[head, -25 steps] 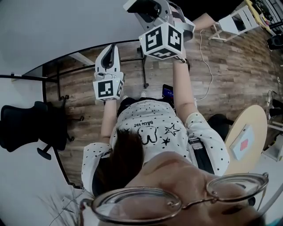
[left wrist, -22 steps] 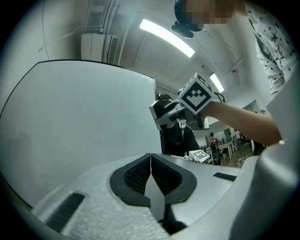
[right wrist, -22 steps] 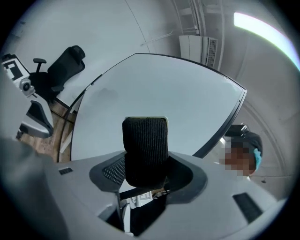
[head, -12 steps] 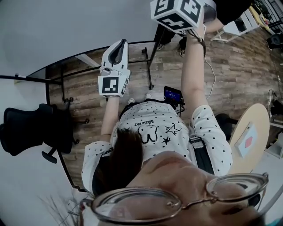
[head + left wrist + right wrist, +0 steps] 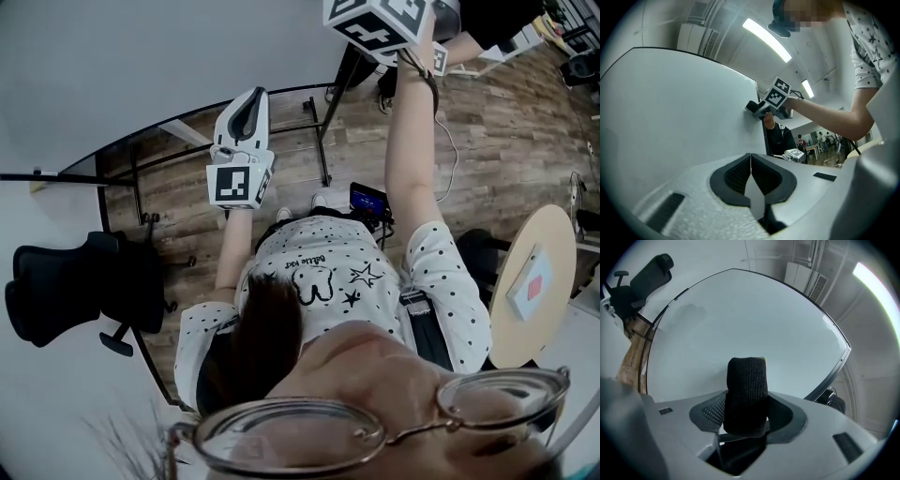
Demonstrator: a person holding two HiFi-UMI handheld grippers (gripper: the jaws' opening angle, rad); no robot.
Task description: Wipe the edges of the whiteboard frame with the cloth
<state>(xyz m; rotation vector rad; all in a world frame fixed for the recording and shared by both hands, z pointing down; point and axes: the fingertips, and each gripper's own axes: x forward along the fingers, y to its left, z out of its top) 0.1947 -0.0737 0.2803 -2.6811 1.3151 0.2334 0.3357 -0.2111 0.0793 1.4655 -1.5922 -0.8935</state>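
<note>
while right tongs (image 5: 745, 416) pinch cloth (image 5: 746, 390) by whiteboard frame (image 5: 826, 376), left tongs (image 5: 751, 180) closed, empty

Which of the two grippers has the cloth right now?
The right gripper: its jaws clamp the dark ribbed cloth, facing the whiteboard. The left gripper has its jaws shut together on nothing.

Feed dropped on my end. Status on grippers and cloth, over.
Left gripper shut, empty. Right gripper shut on black cloth, raised at the whiteboard frame; contact unclear. No obstruction seen.
</note>
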